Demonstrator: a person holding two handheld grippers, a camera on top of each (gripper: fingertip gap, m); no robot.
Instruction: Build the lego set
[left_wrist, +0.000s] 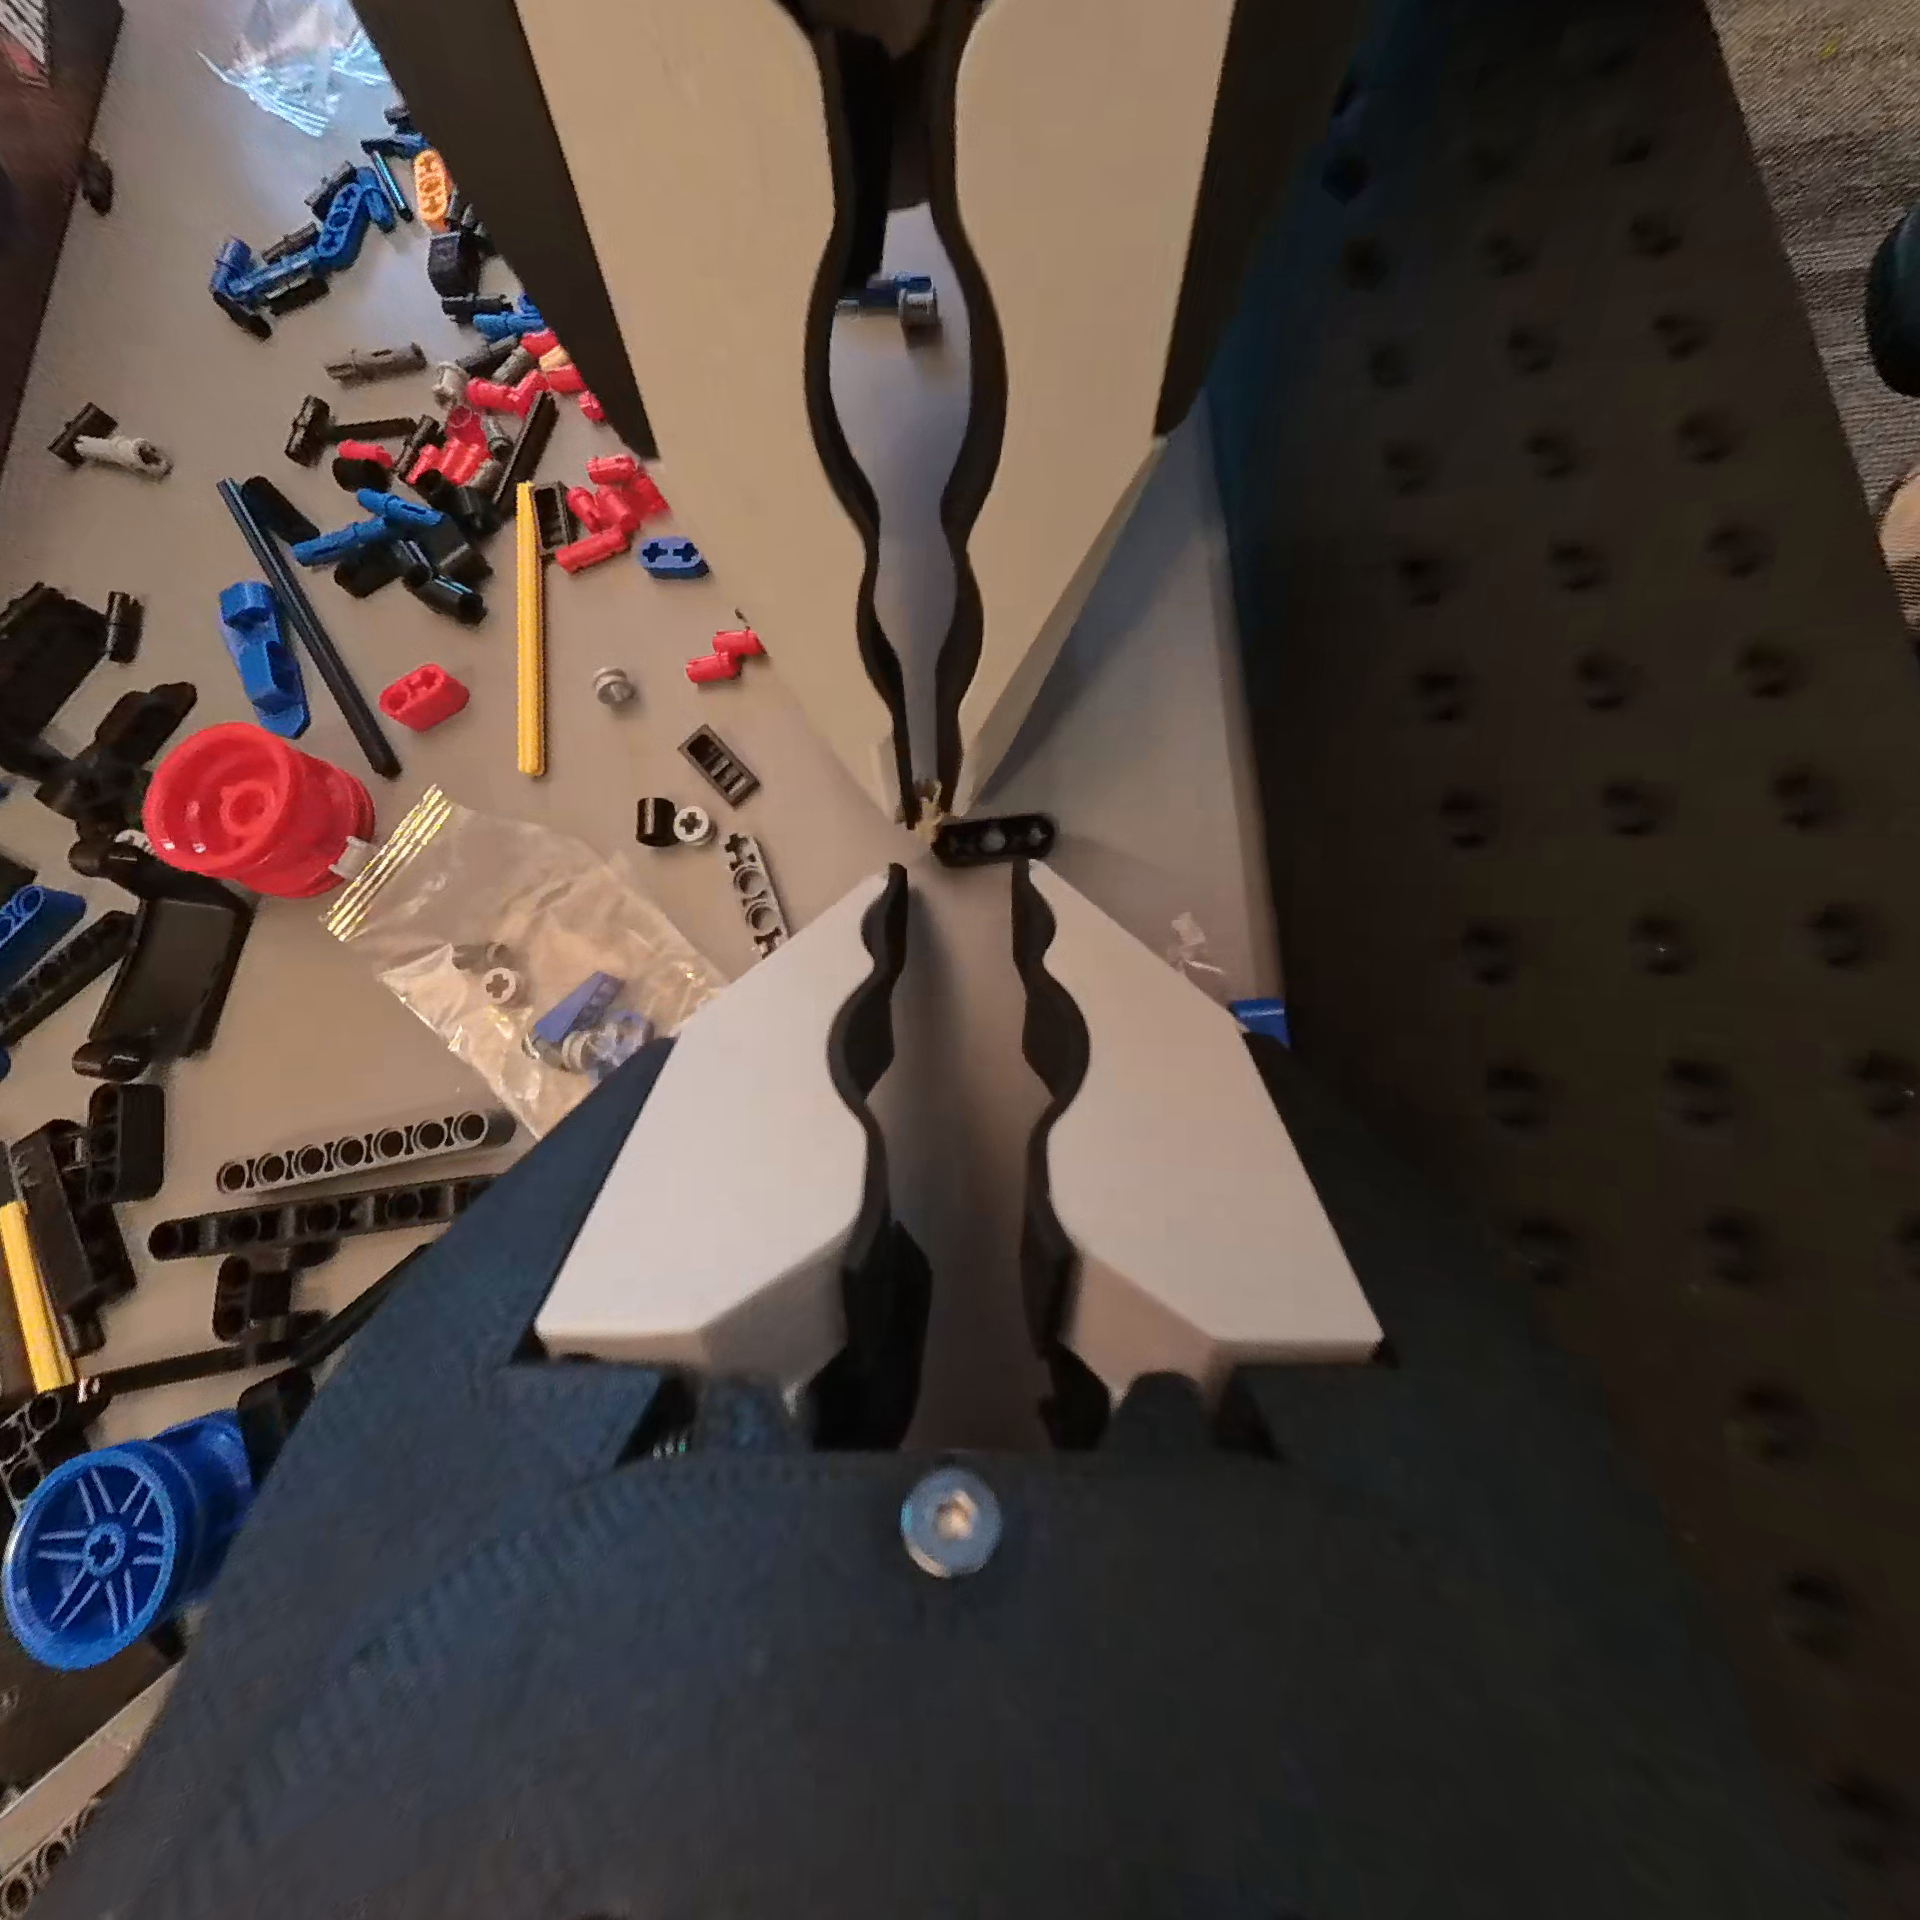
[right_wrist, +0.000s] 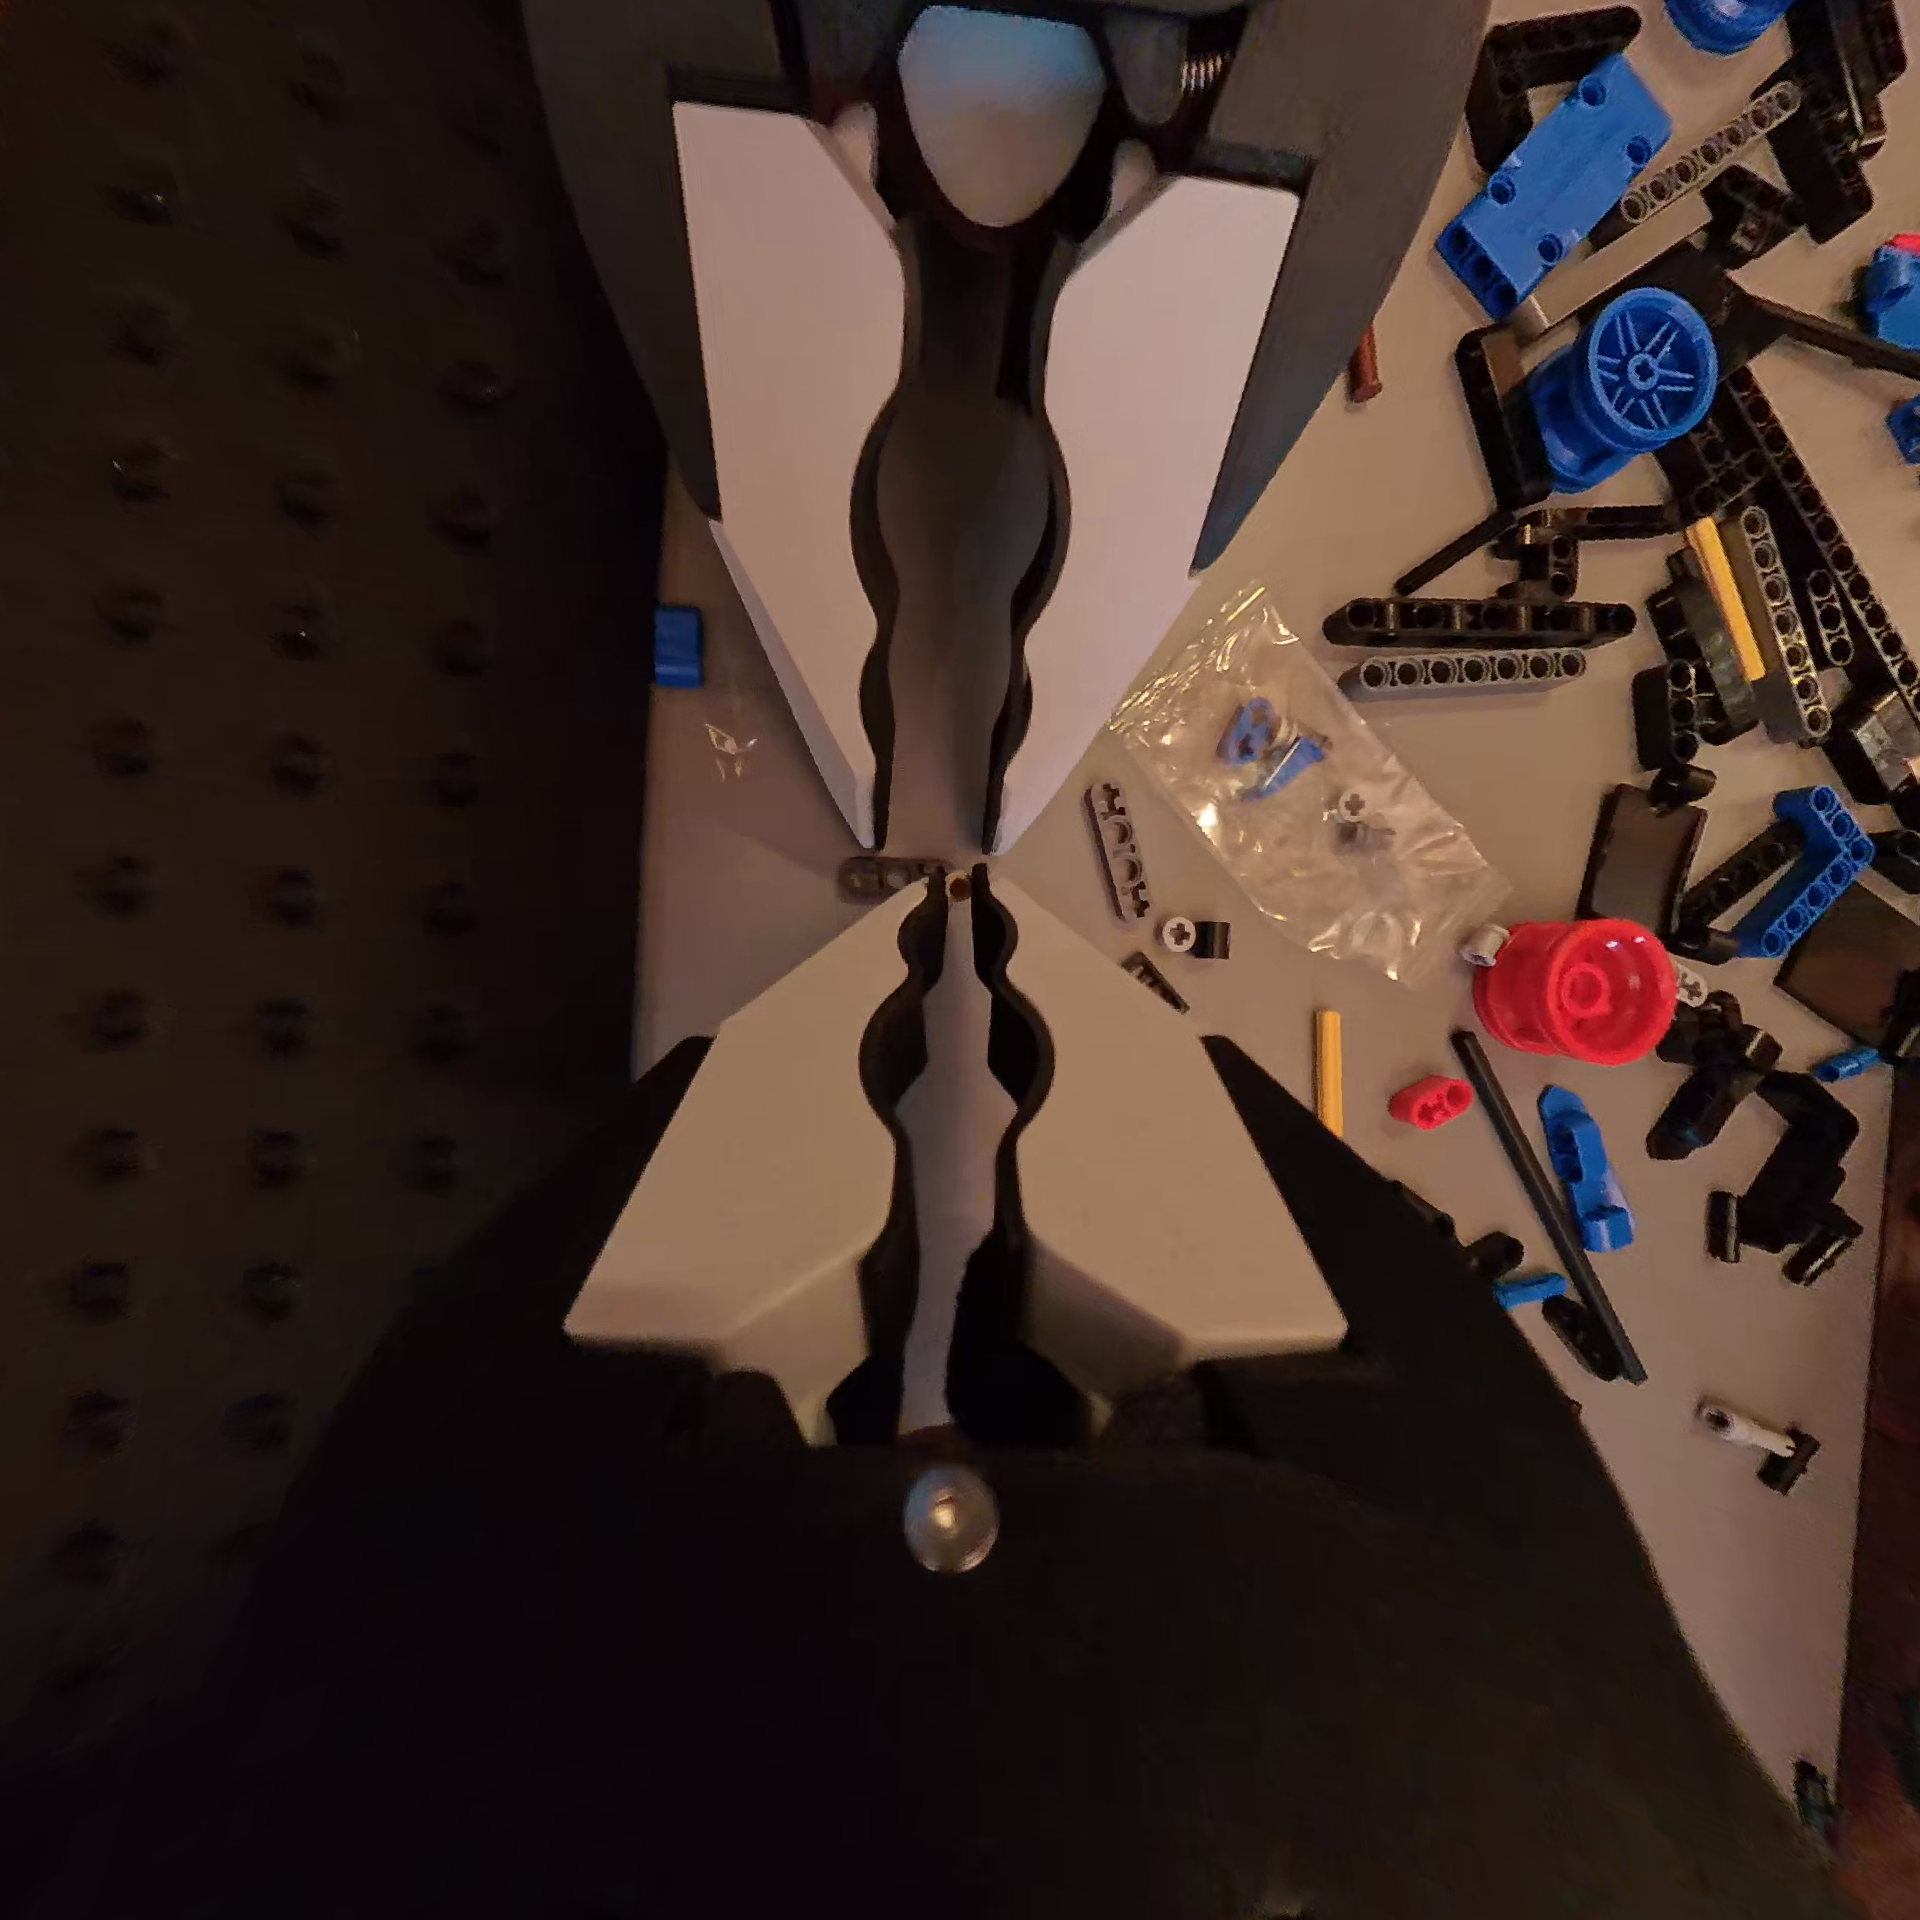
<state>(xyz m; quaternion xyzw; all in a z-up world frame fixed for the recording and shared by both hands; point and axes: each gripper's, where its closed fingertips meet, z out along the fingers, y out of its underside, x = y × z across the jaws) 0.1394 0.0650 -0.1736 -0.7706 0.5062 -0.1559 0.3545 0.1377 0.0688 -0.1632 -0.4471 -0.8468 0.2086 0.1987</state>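
- Dark printed housings of both tongs fill the foreground of each wrist view; the two pairs meet tip to tip over the grey surface (left_wrist: 468, 769).
- Beside them, along the edge of the surface, stands a large black studded panel (left_wrist: 1558, 831), hemming in one side of the working spot.
- On the other side, loose lego pieces (left_wrist: 457, 468) in black, blue and red lie scattered across the surface, clear of the tips.
- Among these are a red wheel (left_wrist: 249, 805), a blue spoked wheel (left_wrist: 99, 1558), and a clear bag (left_wrist: 530, 977) of small parts just beside the left fingers.
- A yellow axle (left_wrist: 531, 629) lies farther out, near a long black rod.
- Left tongs (left_wrist: 961, 883) are released, with a plain gap between the tips and nothing in it.
- Right tongs (right_wrist: 958, 899) are clenched on a tiny tan pin (right_wrist: 957, 885) at the very tips.
- A short black beam (left_wrist: 992, 836) sits between the two sets of tips, touching or almost touching the pin; whether it rests on the surface I cannot tell.
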